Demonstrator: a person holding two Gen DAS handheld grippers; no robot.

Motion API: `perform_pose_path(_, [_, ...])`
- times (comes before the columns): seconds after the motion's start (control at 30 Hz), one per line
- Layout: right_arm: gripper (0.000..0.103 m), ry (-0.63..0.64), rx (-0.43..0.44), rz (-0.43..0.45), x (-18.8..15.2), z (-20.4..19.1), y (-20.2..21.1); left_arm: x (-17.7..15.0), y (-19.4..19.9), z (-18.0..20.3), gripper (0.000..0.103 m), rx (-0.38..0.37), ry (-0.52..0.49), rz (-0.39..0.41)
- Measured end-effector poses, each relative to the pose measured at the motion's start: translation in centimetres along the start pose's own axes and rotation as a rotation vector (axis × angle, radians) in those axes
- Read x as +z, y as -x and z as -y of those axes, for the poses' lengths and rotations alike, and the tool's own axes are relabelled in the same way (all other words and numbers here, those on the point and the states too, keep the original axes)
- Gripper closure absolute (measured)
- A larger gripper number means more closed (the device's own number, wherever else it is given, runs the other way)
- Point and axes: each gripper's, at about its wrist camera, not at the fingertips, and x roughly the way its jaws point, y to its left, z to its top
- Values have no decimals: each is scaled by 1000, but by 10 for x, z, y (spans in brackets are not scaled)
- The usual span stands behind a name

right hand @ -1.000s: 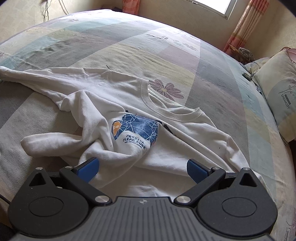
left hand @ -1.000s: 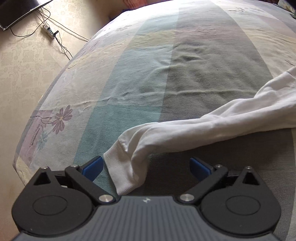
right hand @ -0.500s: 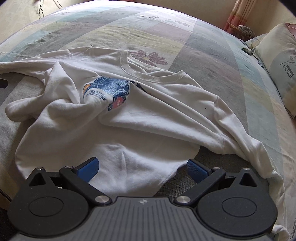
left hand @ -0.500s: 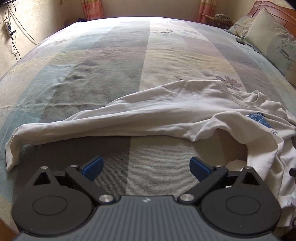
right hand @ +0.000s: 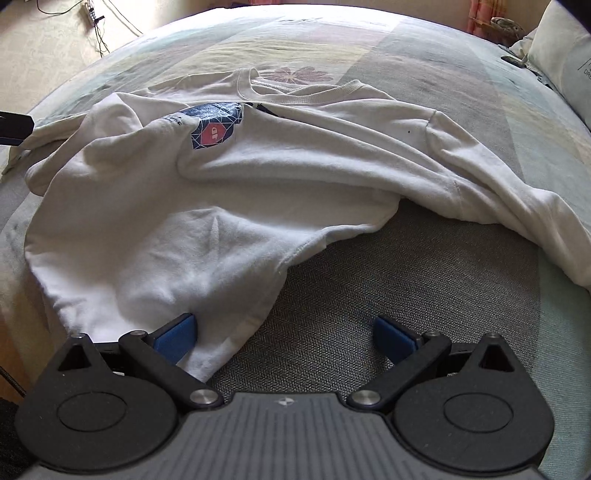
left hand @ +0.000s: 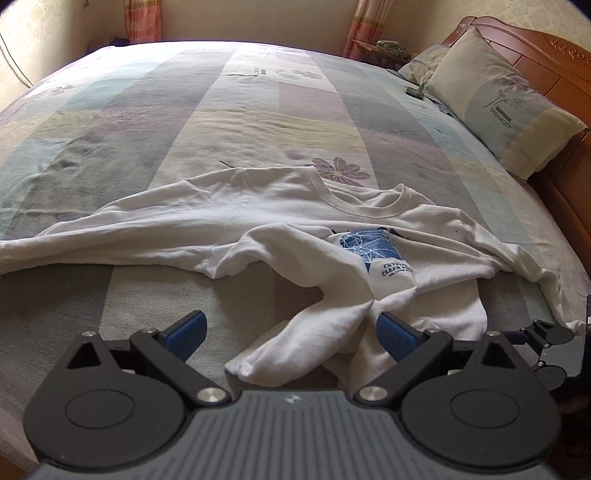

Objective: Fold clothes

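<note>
1. White sweatshirt (left hand: 280, 206) lies rumpled on the bed (left hand: 236, 107), collar toward the far side, one sleeve strung out away from the pillow (left hand: 506, 107).
2. Left gripper (left hand: 291, 328): jaws spread, a bunched sleeve end between them, not clamped. Right gripper (right hand: 284, 332): jaws spread over the hem corner, nothing gripped.
3. Risk: closing on bunched cloth likely takes several layers; the fold would drag crooked.
4. Risk: soft bedsheet may get pinched too.
5. Room: curtains (left hand: 142, 18) beyond the sweatshirt, wooden headboard (left hand: 546, 55) behind the pillow.
</note>
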Motion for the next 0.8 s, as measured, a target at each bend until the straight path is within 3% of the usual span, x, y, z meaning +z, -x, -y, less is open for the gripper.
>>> perform_pose_path(0.1, [0, 12, 23, -27, 1, 1, 6, -3, 0, 9, 5, -4, -3, -8])
perform_pose_path(0.33, [0, -267, 419, -73, -6, 27, 19, -12, -3, 2, 5, -22, 14, -21])
perform_pose_path(0.5, [0, -367, 491, -107, -16, 21, 25, -18, -16, -19, 5, -78, -11, -47])
perform_pose_path(0.67, [0, -433, 464, -117, -26, -6, 31, -22, -29, -39, 5, -141, -47, -75])
perform_pose_path(0.8, [0, -554, 499, -109, -33, -29, 23, -20, -38, -55, 5, -202, -108, -93])
